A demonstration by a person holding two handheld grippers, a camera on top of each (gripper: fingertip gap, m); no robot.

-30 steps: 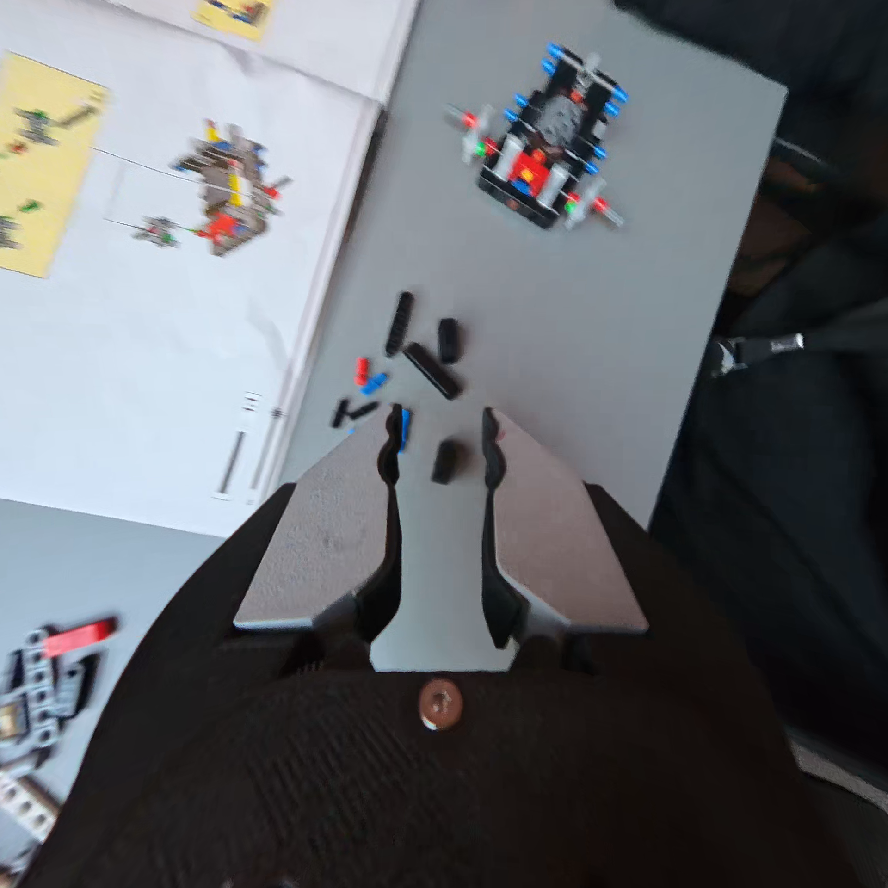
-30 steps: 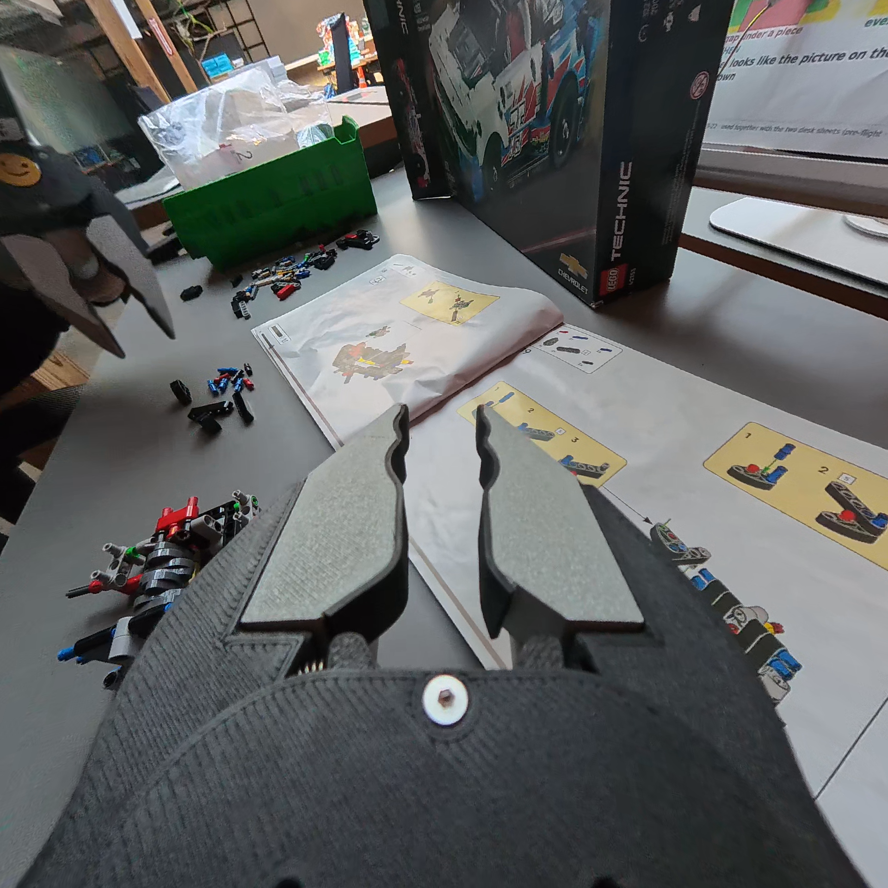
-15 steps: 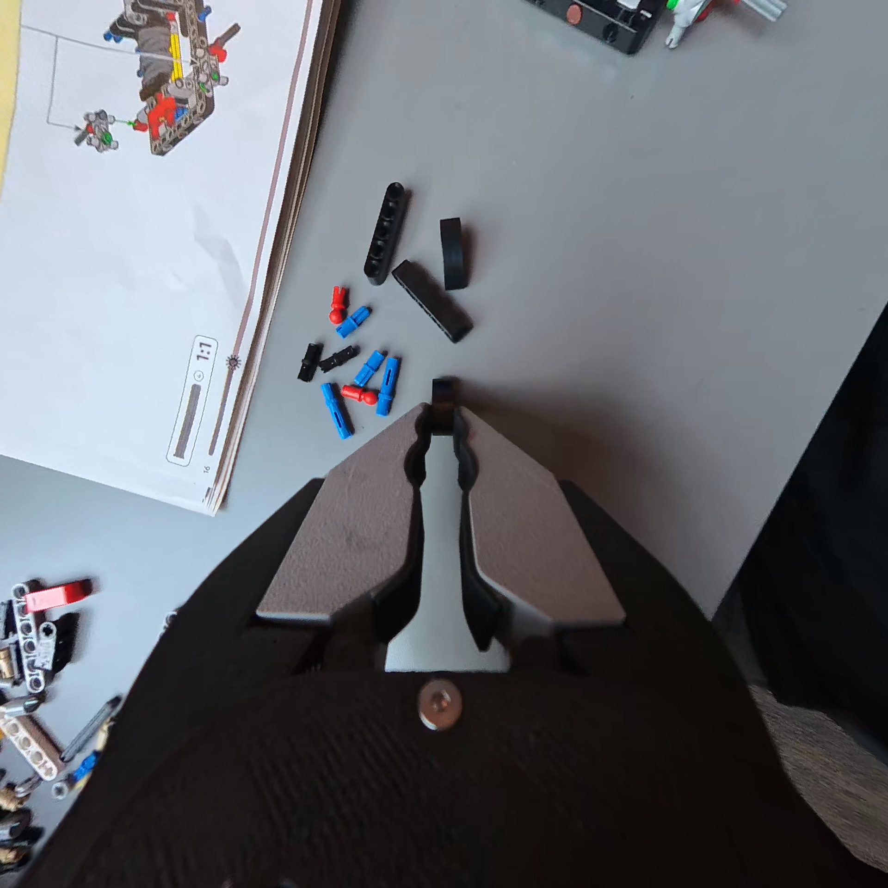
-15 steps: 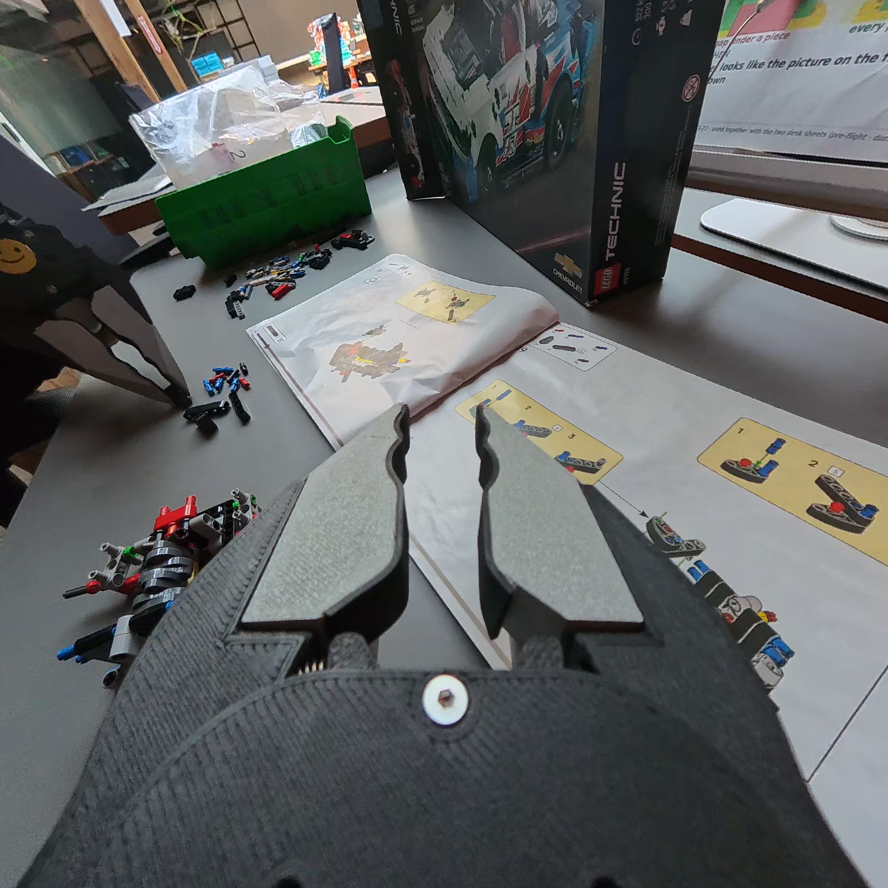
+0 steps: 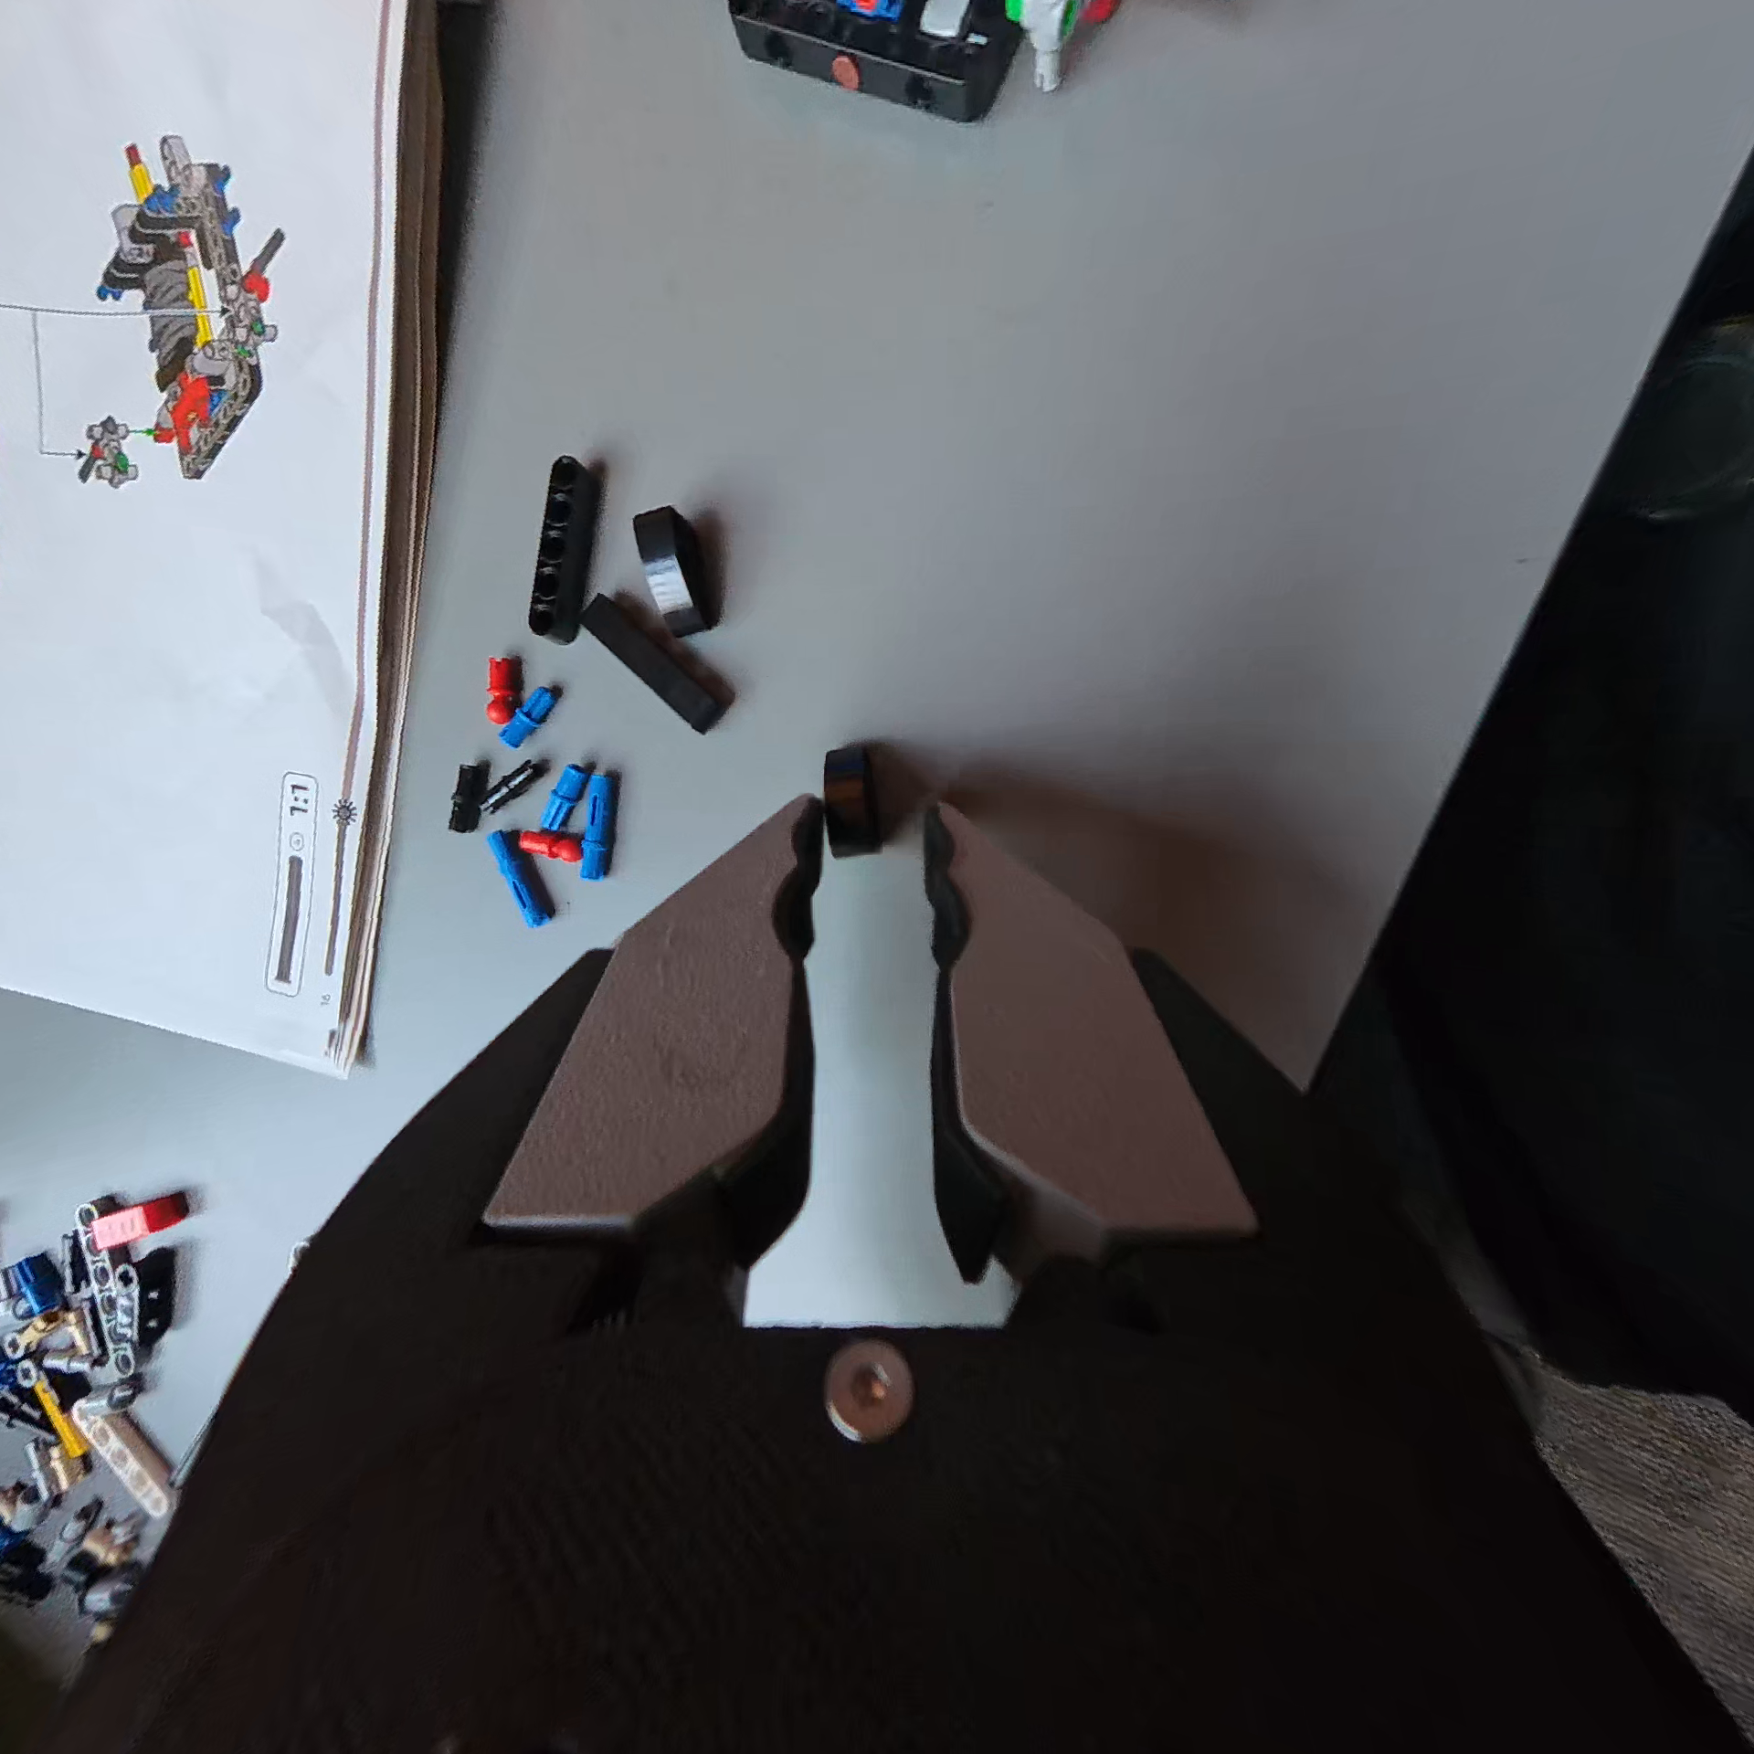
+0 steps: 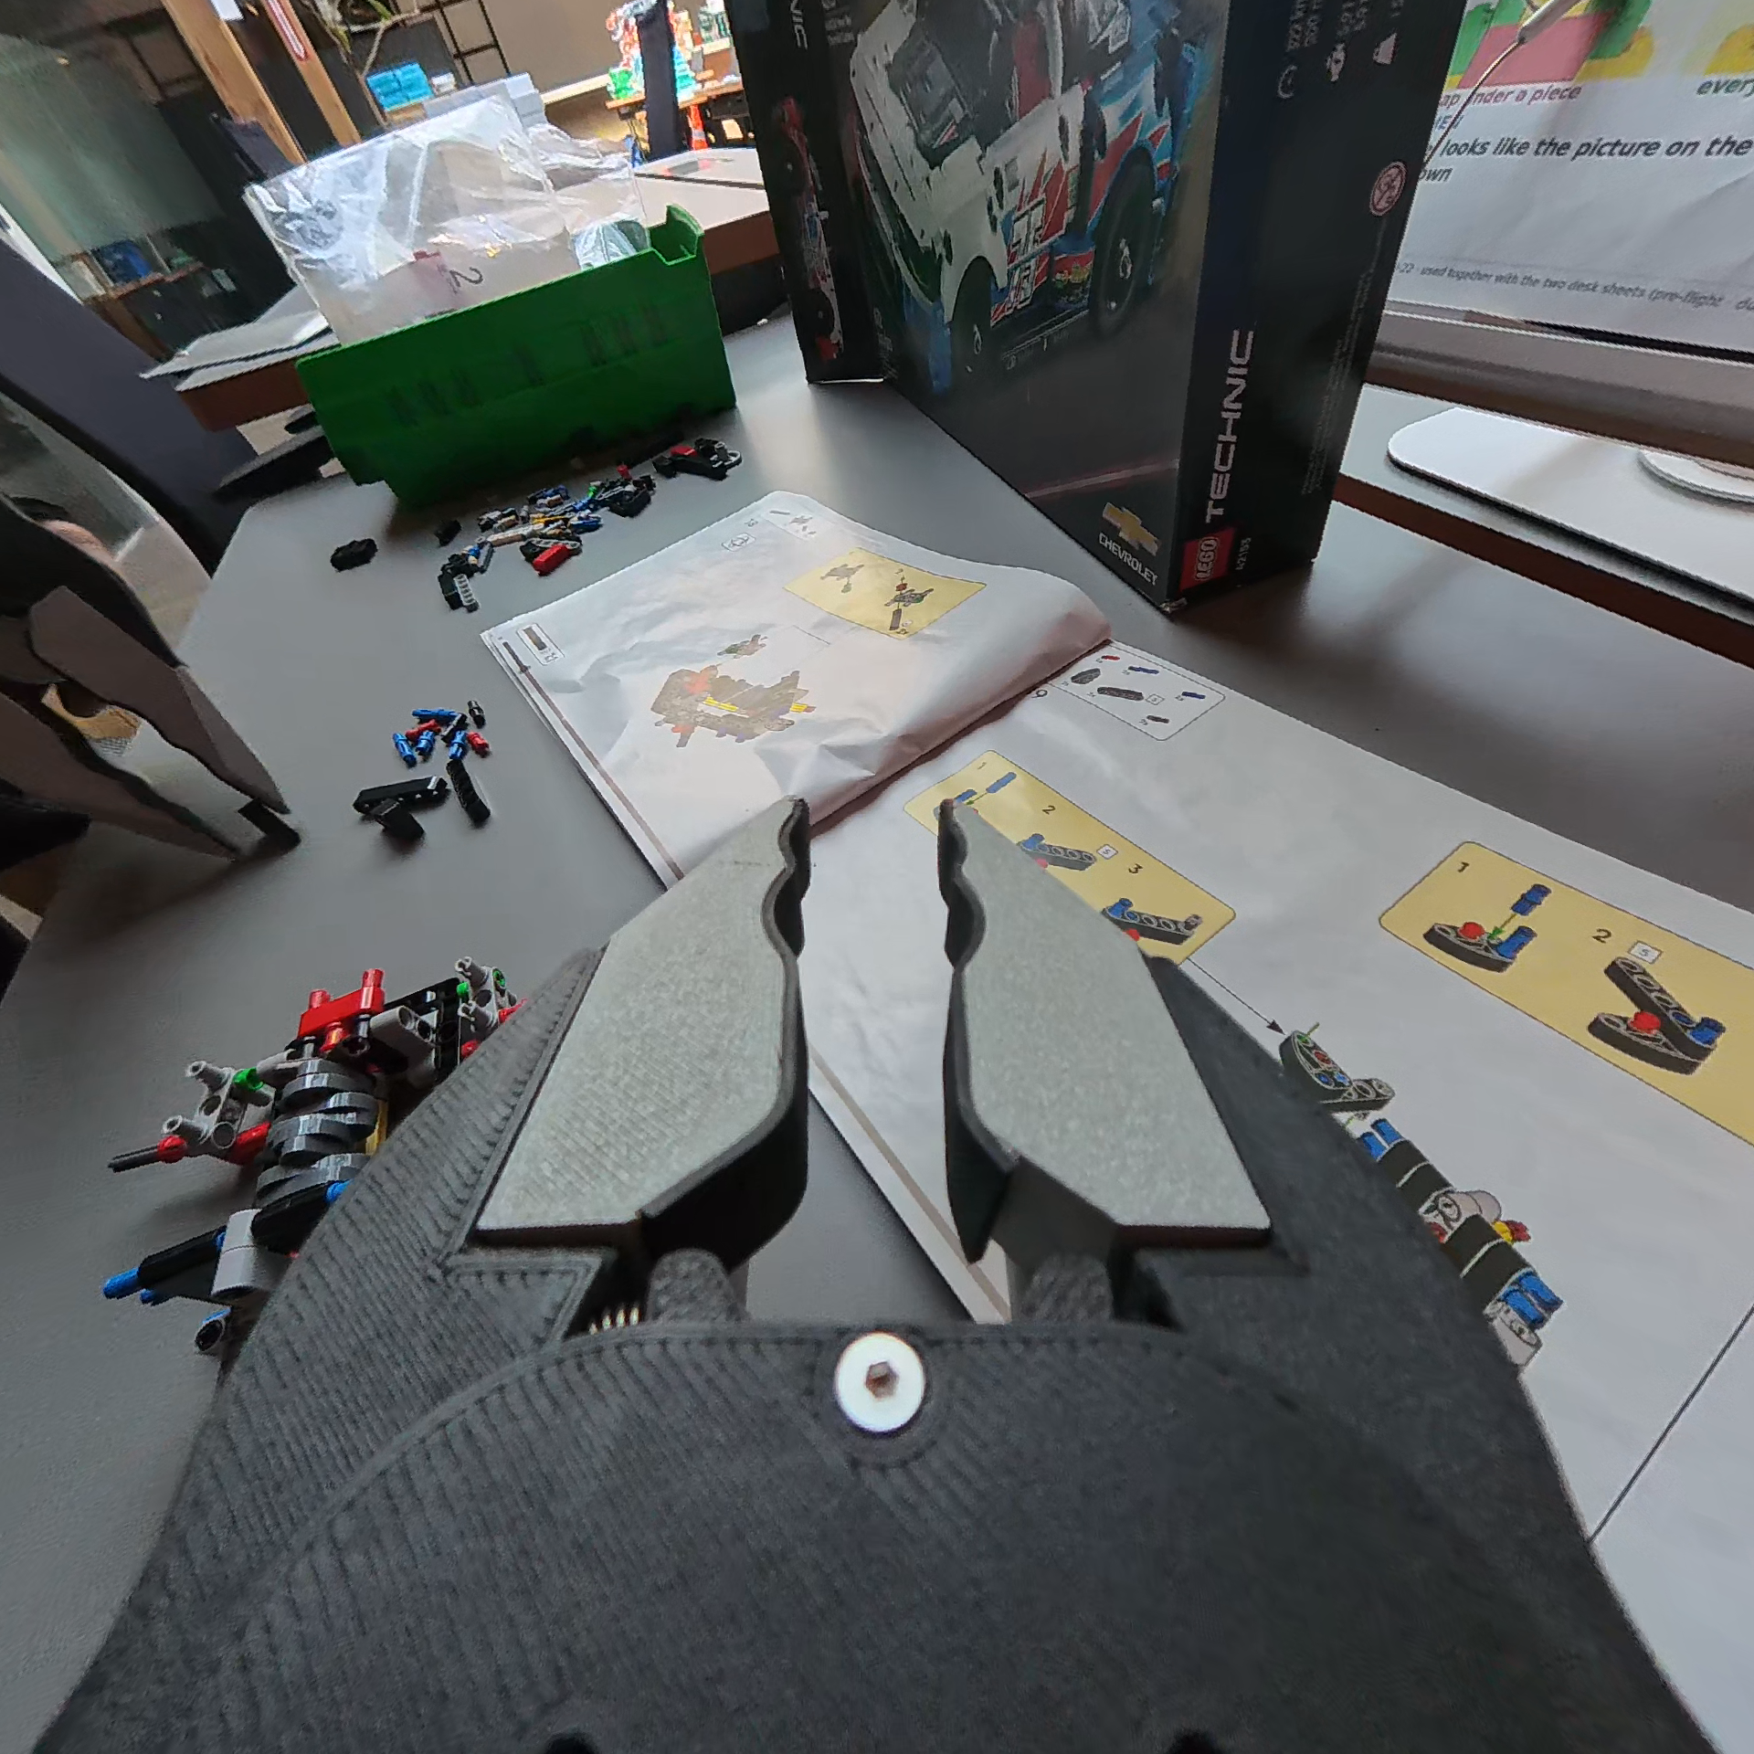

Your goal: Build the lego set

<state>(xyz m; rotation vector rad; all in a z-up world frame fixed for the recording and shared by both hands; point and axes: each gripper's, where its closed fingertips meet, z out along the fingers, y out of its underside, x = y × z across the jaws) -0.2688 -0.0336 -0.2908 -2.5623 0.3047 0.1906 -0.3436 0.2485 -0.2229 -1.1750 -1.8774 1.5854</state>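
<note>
Left gripper [image 5: 868,821] poised over a small black piece [image 5: 851,802] on the grey table [image 5: 1091,399].

Its jaws are spread, nothing gripped; the piece sits at the left fingertip, touching or just off it, I can't tell which. Loose pins [image 5: 546,807] and black beams [image 5: 617,588] lie just beyond by the instruction booklet [image 5: 190,569]. The right gripper [image 6: 873,821] hangs released over the open pages, the part-built model [image 6: 313,1110] to its left.
</note>
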